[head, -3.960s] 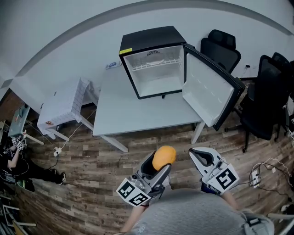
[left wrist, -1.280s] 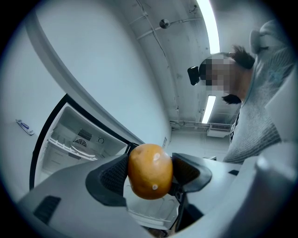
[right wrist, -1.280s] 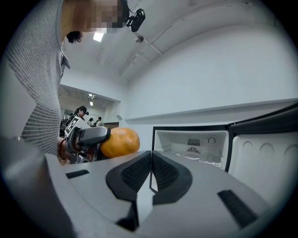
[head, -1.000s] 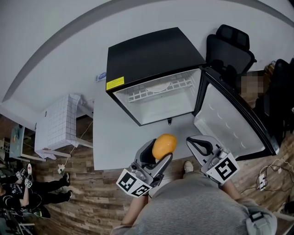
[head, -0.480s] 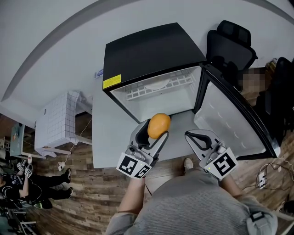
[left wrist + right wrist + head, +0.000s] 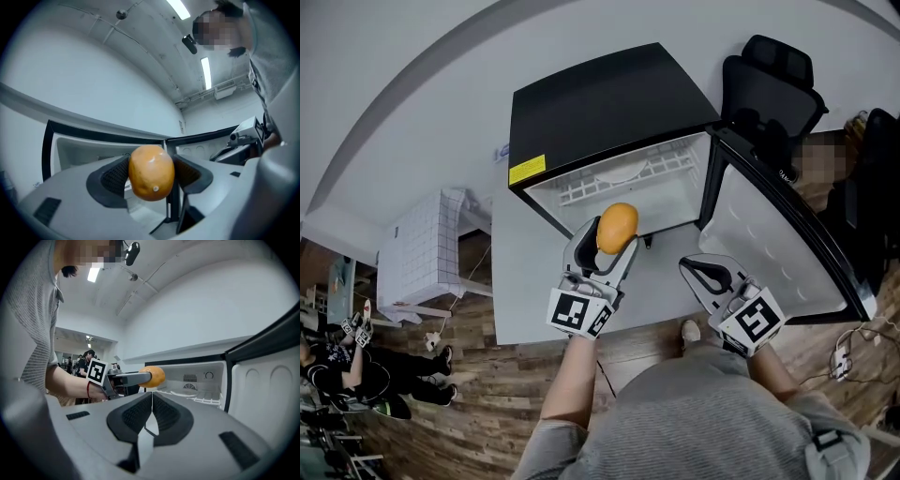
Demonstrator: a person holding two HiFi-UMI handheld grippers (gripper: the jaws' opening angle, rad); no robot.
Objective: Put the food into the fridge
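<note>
A white gridded box point(image 6: 417, 248) stands on the wood floor off the worktop's point(image 6: 525, 291) left edge. On the worktop, towards its back, sits a black mini fridge point(image 6: 609, 103) with a yellow label point(image 6: 530, 170) at its top's front left corner and a white wire shelf point(image 6: 628, 178) high inside. The left gripper point(image 6: 610, 251) hangs over the worktop's front half, its jaws clamped on an orange point(image 6: 617, 227) held just before the fridge's open mouth, at the lower lip. The right gripper point(image 6: 696, 272) hovers near the worktop's front right corner, its jaws pressed together on nothing. The fridge door point(image 6: 778, 244) swings wide open past the right edge, with a black office chair point(image 6: 769, 80) behind it.
</note>
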